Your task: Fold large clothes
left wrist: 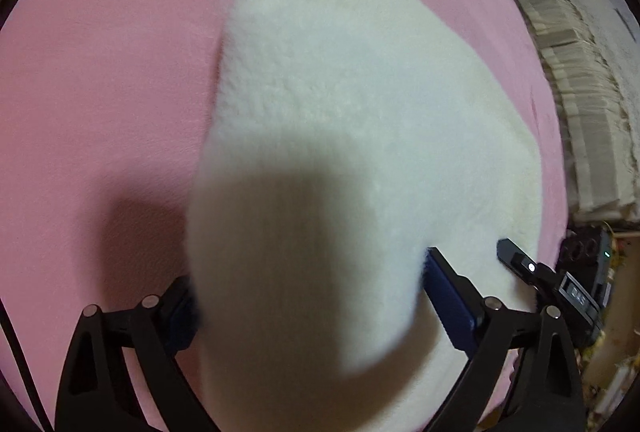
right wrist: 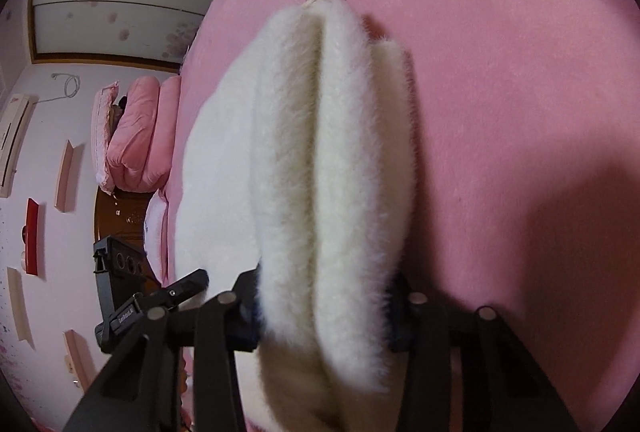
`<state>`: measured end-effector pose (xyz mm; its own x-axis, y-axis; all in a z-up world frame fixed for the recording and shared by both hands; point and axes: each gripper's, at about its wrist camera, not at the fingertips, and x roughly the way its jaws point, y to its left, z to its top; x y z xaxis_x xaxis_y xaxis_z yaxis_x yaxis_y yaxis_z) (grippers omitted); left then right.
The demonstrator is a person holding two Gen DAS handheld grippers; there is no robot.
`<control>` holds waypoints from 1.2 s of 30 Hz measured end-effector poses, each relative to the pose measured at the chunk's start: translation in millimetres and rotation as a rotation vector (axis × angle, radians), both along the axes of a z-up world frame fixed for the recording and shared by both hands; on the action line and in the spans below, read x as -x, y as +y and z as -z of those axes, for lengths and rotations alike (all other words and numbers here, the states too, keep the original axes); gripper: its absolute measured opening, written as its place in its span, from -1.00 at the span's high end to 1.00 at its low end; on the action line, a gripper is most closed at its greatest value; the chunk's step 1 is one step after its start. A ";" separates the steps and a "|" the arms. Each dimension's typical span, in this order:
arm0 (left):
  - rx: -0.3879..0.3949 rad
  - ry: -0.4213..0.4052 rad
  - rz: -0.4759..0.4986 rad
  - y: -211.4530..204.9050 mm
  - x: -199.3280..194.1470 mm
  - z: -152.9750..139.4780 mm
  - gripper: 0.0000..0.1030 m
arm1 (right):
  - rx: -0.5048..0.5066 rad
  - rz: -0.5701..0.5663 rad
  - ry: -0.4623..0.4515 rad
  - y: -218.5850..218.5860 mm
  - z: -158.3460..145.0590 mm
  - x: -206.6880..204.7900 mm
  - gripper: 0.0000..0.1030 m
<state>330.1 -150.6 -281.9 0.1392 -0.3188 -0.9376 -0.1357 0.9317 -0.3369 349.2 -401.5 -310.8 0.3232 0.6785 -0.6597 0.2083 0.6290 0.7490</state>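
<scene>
A large white fleece garment (left wrist: 340, 104) lies on a pink bed sheet (left wrist: 100, 72). My left gripper (left wrist: 308, 296) is shut on a thick fold of the fleece, which bulges between its blue pads and hides the fingertips. In the right wrist view my right gripper (right wrist: 324, 316) is shut on a bunched edge of the same white fleece (right wrist: 332, 160), folded in several layers and lifted above the pink sheet (right wrist: 500, 72). The other gripper's black finger (left wrist: 520, 260) shows at the fleece's right edge in the left wrist view.
Folded beige and white bedding (left wrist: 580, 104) is stacked past the bed's right edge. In the right wrist view, pink pillows and quilts (right wrist: 136, 136) are piled by the bed's edge, with a wall, shelves and a wooden floor (right wrist: 120, 212) beyond.
</scene>
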 end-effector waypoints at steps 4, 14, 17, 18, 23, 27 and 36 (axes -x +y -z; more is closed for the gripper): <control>-0.164 -0.116 -0.009 -22.2 26.0 -28.5 -0.44 | 0.072 0.028 -0.041 6.4 -17.3 11.4 0.29; -0.116 -0.141 0.059 -31.1 133.6 -60.6 -0.22 | 0.211 0.096 -0.086 17.5 -76.8 116.2 0.32; -0.066 -0.116 0.067 -22.9 169.3 -63.0 -0.21 | 0.247 0.079 -0.063 27.4 -95.6 157.8 0.32; -0.044 -0.094 0.066 -17.7 182.4 -64.7 -0.21 | 0.250 0.076 -0.050 30.8 -100.3 168.3 0.32; 0.042 -0.007 0.092 26.8 226.2 -70.1 -0.21 | 0.310 0.004 0.022 70.5 -132.7 206.8 0.33; 0.058 0.014 0.089 86.5 261.1 -86.1 -0.20 | 0.316 -0.043 0.049 126.4 -153.0 227.9 0.33; -0.100 -0.045 0.038 277.6 281.7 -146.7 -0.20 | 0.172 -0.097 0.055 294.7 -157.1 221.0 0.33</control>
<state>48.4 127.0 -135.2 0.1712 -0.2299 -0.9580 -0.0870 0.9651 -0.2472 128.2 -106.8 -153.7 0.2220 0.5804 -0.7835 0.1786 0.7658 0.6178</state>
